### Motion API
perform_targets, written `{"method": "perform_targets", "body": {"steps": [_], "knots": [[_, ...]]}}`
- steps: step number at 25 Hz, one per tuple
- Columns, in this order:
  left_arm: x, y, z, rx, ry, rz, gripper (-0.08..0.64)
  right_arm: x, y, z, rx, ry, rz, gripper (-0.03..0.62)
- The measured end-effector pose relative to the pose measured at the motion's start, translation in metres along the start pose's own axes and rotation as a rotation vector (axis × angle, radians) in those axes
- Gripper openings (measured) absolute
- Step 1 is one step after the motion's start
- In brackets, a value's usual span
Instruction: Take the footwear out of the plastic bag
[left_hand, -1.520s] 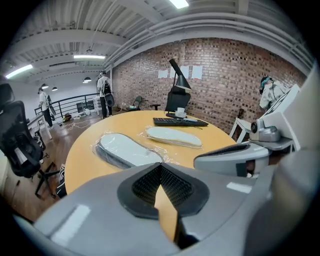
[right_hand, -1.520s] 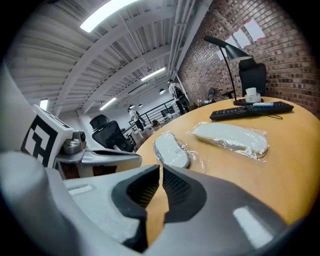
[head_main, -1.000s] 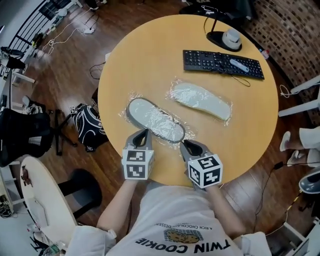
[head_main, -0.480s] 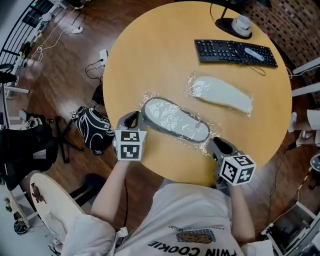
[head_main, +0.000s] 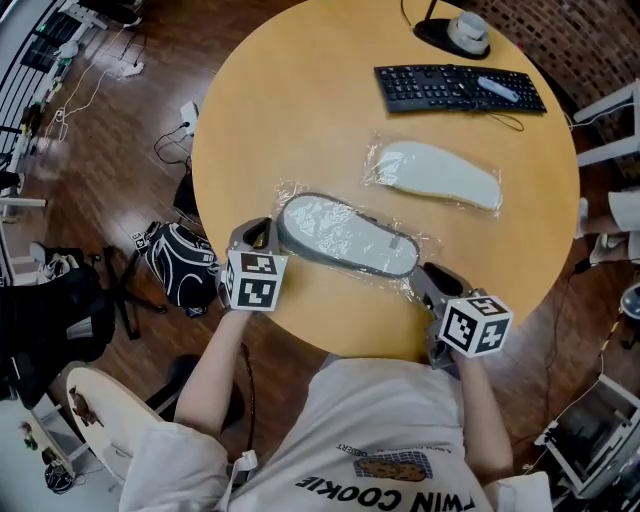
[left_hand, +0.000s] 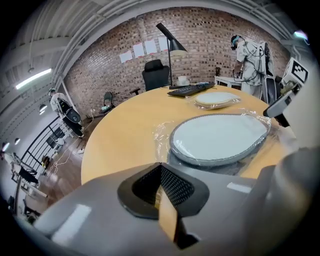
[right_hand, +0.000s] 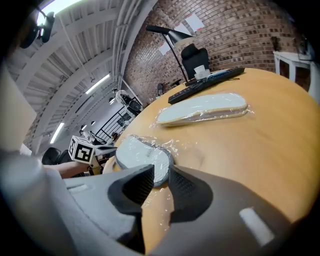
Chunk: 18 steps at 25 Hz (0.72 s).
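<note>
Two grippers meet at the near rim of the round tan wooden table (head_main: 290, 110). The left gripper (head_main: 262, 230) (left_hand: 160, 169) has its black ribbed tips drawn together, and nothing shows between them. In the head view its marker cube covers most of it. The right gripper (head_main: 424, 277) (right_hand: 161, 172) stands part-way open, its jaws having just been opening. Only bare table and a crinkled fringe of film lie in the gap, and the pads press on neither.

Just ahead of both pairs of jaws lies the flat grey-rimmed slipper (head_main: 345, 237) (left_hand: 220, 137) (right_hand: 140, 152), inside its clear plastic bag (head_main: 290, 192) (right_hand: 175, 145). Its long axis runs from the left jaws across to the right jaws, with one end just before each. Glare on the film blurs the pale surface, so toe and heel cannot be told apart. The slipper lies close to the table's near edge, leaving little room on that side.

Beyond it and apart from it, ahead of the right jaws, a pale sole-shaped piece in clear wrap (head_main: 440, 172) (left_hand: 216, 98) (right_hand: 202, 107) lies roughly parallel. Bare tabletop spreads wide ahead of the left jaws.

Farthest off sit a black keyboard (head_main: 455, 88) (right_hand: 205, 84) and a round black lamp base (head_main: 455, 35), which the frame's top cuts off.
</note>
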<state>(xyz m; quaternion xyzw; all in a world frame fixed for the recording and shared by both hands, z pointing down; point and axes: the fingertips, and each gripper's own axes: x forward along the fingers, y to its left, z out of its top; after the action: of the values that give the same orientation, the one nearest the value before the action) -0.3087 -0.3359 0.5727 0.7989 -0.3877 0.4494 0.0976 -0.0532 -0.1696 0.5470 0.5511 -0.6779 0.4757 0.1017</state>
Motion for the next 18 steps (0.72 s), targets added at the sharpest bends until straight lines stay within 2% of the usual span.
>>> {"method": "perform_targets", "body": {"steps": [7,10,18], "knots": [[0.008,0.003,-0.003,0.053,0.020,0.022,0.003,0.003,-0.011,-0.004,0.118,0.008,0.039,0.081],[0.009,0.001,-0.006,0.067,0.038,0.020,0.003,0.004,-0.012,-0.005,0.157,0.018,0.084,0.081],[0.008,0.001,-0.005,0.079,0.027,0.028,0.003,0.019,-0.011,-0.011,0.216,0.079,0.156,0.121]]}}
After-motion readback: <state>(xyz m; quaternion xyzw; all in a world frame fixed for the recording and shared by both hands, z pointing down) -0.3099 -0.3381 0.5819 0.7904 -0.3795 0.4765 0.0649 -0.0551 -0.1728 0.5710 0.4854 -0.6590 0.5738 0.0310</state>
